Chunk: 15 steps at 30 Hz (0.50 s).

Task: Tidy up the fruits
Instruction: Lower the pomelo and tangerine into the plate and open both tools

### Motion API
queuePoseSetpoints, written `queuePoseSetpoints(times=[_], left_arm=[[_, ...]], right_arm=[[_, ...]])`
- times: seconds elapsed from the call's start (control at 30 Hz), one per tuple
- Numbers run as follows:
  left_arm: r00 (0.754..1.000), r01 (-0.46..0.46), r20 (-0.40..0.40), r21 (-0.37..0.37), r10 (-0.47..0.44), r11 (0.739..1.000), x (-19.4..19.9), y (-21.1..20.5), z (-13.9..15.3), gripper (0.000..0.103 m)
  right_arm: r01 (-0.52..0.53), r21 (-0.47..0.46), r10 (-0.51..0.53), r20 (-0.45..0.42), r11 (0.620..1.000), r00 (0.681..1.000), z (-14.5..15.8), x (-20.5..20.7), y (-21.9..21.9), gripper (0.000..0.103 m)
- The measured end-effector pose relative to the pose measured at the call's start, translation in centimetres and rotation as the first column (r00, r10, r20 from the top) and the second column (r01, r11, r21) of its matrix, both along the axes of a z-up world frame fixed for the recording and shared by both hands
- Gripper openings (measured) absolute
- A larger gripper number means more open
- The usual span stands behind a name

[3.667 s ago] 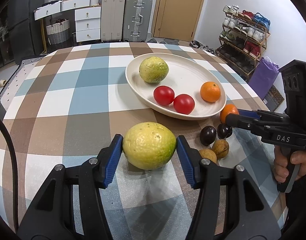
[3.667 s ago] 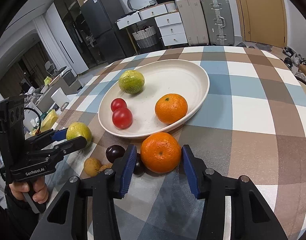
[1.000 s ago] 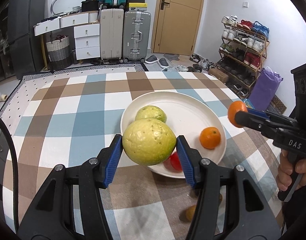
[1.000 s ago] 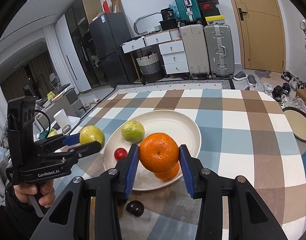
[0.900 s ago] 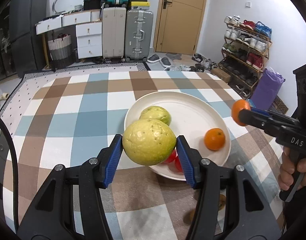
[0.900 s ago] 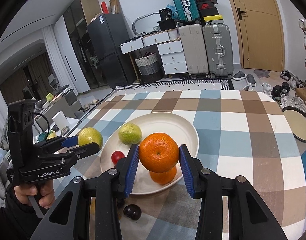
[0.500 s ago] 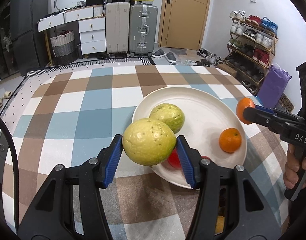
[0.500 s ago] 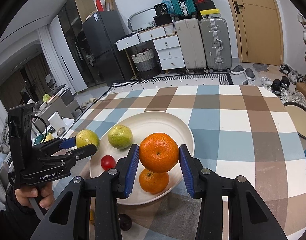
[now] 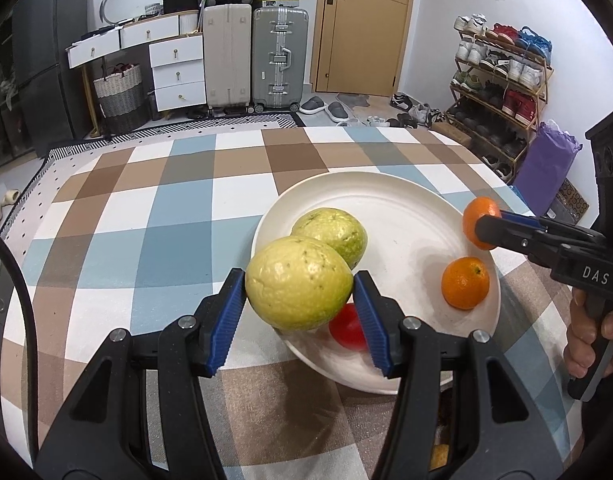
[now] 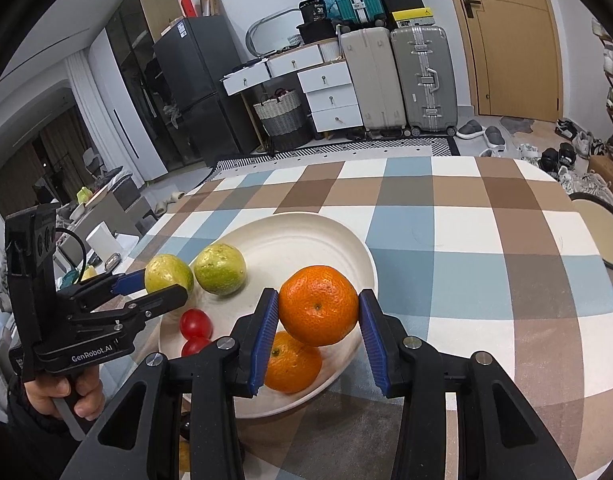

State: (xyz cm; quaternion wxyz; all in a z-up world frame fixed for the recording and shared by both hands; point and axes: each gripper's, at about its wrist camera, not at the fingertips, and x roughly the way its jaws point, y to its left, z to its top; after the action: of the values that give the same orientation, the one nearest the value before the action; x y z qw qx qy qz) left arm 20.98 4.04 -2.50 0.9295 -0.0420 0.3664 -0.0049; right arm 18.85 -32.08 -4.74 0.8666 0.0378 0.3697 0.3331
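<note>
- Your left gripper (image 9: 299,295) is clamped on a yellow-green guava (image 9: 298,282), its blue pads (image 9: 227,314) pressed against both sides of the fruit, which hangs in the air over the near-left rim of the white plate (image 9: 406,204).
- Your right gripper (image 10: 318,322) is closed on an orange (image 10: 318,305), pinched between its blue pads and held clear above the plate's near side.
- On the plate, a second guava (image 9: 334,232) lies just behind the one you hold; in the left wrist view the two overlap, so you cannot tell whether they touch.
- A second orange (image 10: 292,362) rests on the plate directly under the one you carry, near the right rim.
- Two red tomatoes (image 10: 195,322) sit together near the front of the plate, partly hidden by the left gripper and its guava in the left wrist view.
- The plate stands on a table under a checked cloth (image 9: 178,208) of blue, brown and white squares.
- Small fruits on the cloth in front of the plate are mostly hidden behind the gripper arms; you cannot tell what they are.
- Beyond the table stand two suitcases (image 9: 280,56), a white chest of drawers, a woven basket, a wooden door and a shoe rack (image 9: 502,76).
</note>
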Motion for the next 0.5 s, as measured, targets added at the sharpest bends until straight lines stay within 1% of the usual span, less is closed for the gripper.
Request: queuePoseSetpoints(times=[0.2, 0.27, 0.5], left_arm=[[1.000, 0.009, -0.005, 0.002, -0.009, 1.000, 0.2, -0.4, -0.5, 0.052], [1.000, 0.008, -0.007, 0.005, -0.008, 1.000, 0.3, -0.5, -0.6, 0.052], [1.000, 0.010, -0.008, 0.011, -0.010, 1.000, 0.3, -0.7, -0.7, 0.052]], right_arm=[[-0.009, -0.020, 0.009, -0.002, 1.000, 1.000, -0.7, 0.2, 0.8, 0.042], [-0.007, -0.033, 0.007, 0.013, 0.999, 1.000, -0.7, 0.0, 1.0, 0.042], [-0.010, -0.039, 0.011, 0.007, 0.999, 1.000, -1.3, 0.1, 1.4, 0.043]])
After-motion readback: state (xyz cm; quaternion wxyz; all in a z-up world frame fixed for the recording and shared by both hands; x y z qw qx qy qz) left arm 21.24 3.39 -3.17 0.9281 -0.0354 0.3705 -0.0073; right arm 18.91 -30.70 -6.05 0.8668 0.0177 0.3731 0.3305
